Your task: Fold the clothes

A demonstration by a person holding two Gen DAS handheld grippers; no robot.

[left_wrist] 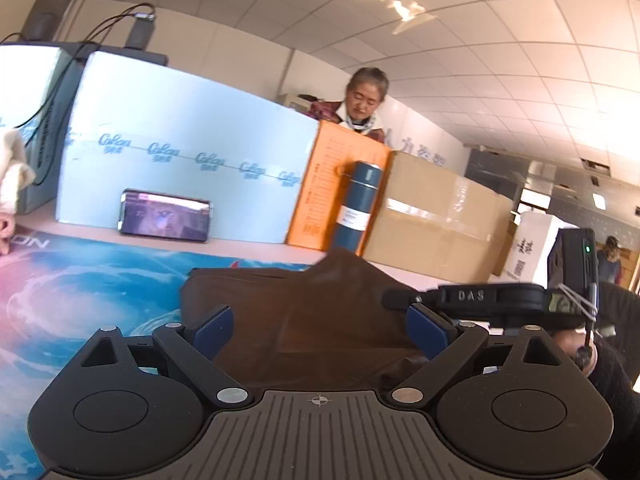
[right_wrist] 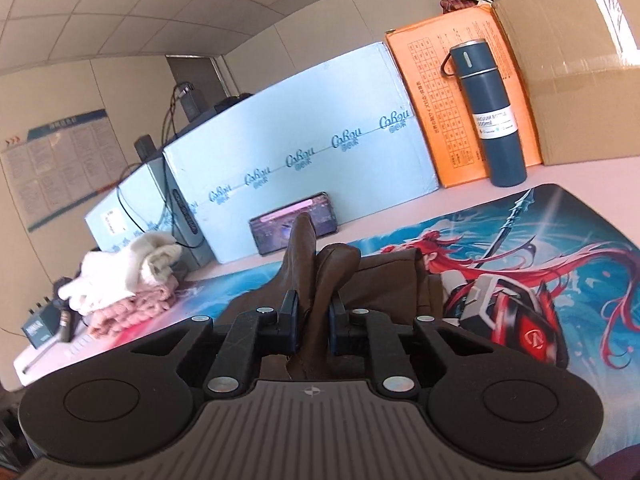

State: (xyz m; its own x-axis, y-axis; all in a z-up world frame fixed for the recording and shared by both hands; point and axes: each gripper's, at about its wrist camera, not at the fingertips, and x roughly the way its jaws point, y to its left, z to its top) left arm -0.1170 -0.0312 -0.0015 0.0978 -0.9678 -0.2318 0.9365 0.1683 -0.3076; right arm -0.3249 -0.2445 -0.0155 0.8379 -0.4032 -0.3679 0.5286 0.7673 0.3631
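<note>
A brown garment (left_wrist: 320,312) lies on the printed desk mat (left_wrist: 80,300), partly bunched. My left gripper (left_wrist: 318,326) stands open just above it, its blue pads (left_wrist: 214,330) wide apart and touching no cloth that I can see. In the right wrist view my right gripper (right_wrist: 314,316) is shut on a fold of the brown garment (right_wrist: 320,272), and the pinched cloth sticks up between the fingers (right_wrist: 289,320). The other gripper's black body (left_wrist: 500,300) shows at the right of the left wrist view.
A phone (right_wrist: 294,222) leans on a pale blue box (right_wrist: 304,136) at the back. Beside it stand an orange box (right_wrist: 460,96), a blue bottle (right_wrist: 490,112) and a cardboard box (right_wrist: 580,80). A pile of white and pink clothes (right_wrist: 128,280) sits at the left. A person (left_wrist: 366,100) stands behind the boxes.
</note>
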